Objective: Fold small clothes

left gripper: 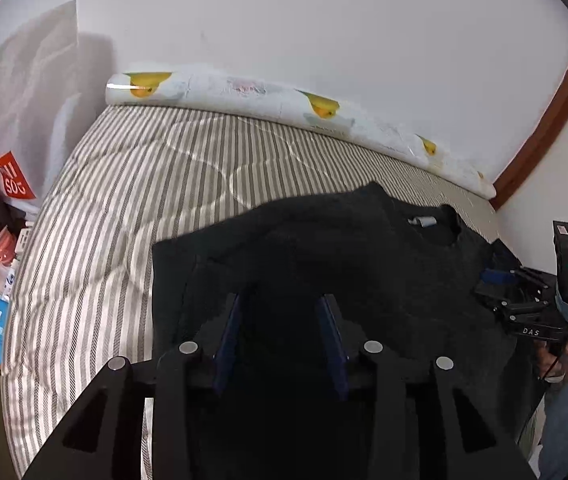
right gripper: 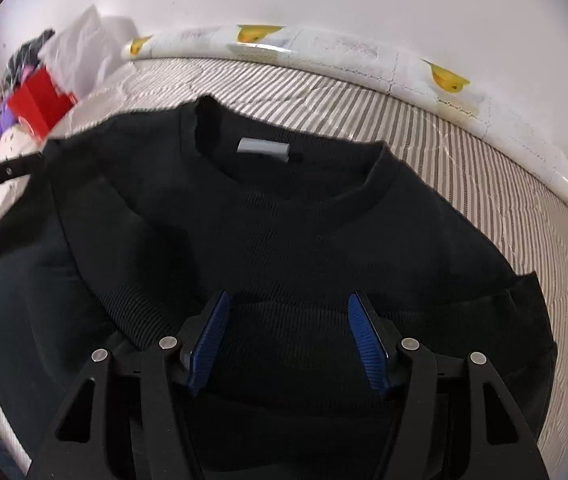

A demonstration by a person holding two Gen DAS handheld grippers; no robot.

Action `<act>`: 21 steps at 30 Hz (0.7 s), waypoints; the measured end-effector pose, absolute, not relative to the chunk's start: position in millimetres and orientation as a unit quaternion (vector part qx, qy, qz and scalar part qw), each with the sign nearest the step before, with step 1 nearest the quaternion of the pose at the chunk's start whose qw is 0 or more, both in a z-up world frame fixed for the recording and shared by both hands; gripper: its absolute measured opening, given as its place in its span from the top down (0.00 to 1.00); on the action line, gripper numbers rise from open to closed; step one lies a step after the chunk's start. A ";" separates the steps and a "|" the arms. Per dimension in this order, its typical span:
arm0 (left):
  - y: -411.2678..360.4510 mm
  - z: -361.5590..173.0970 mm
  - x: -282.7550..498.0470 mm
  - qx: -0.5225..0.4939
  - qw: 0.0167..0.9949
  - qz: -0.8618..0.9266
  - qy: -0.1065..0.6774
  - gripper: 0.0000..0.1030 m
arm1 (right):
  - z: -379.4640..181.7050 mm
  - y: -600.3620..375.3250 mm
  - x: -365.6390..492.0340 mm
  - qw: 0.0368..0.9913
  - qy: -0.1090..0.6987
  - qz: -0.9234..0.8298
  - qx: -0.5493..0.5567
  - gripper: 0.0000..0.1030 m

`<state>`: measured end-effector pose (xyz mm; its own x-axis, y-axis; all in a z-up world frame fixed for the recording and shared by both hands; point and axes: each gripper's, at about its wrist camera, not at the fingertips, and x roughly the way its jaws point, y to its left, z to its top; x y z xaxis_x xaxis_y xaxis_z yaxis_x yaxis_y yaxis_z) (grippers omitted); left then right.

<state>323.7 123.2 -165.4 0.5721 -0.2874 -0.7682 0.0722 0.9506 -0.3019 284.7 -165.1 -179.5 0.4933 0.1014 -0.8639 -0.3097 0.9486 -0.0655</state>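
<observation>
On the striped bed (left gripper: pixel 124 208), a black sweater (right gripper: pixel 284 240) lies flat, collar and grey neck label (right gripper: pixel 263 147) toward the wall. Its long axis runs away from both grippers. Left gripper (left gripper: pixel 284 320) hovers over the hem end, jaws parted, nothing between the pads. Right gripper (right gripper: pixel 288 320) sits below the collar, jaws spread, gripping nothing; it is judged the nearer to the neckline. A duck-print bumper (left gripper: pixel 324 112) lines the bed's far edge below the white wall (left gripper: pixel 324 20).

Soft daylight; fisheye bends edges, black vignette corners; right view's left side motion-blurred, sweater (right gripper: pixel 284 240) underexposed
</observation>
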 end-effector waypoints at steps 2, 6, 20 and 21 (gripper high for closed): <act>122.6 -171.7 323.1 -0.121 0.875 -0.100 0.458 0.63 | -179.9 -160.8 279.4 0.857 0.487 0.114 -0.124 0.45; 121.0 -180.7 322.5 -0.123 0.870 -0.101 0.466 0.63 | -177.0 -141.0 264.5 0.860 0.468 0.117 -0.168 0.95; 130.3 -172.4 328.2 -0.128 0.877 -0.074 0.457 0.61 | -174.0 -142.1 299.3 0.897 0.419 0.052 -0.128 0.96; 129.5 -173.6 333.2 -0.125 0.875 -0.074 0.461 0.60 | -178.4 -141.1 300.2 0.897 0.420 0.049 -0.129 0.96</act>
<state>333.2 129.5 -173.6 0.5641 -0.2453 -0.7884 0.0149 0.9577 -0.2873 300.2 -141.1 -178.4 0.6422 -0.0198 -0.7662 -0.1967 0.9619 -0.1897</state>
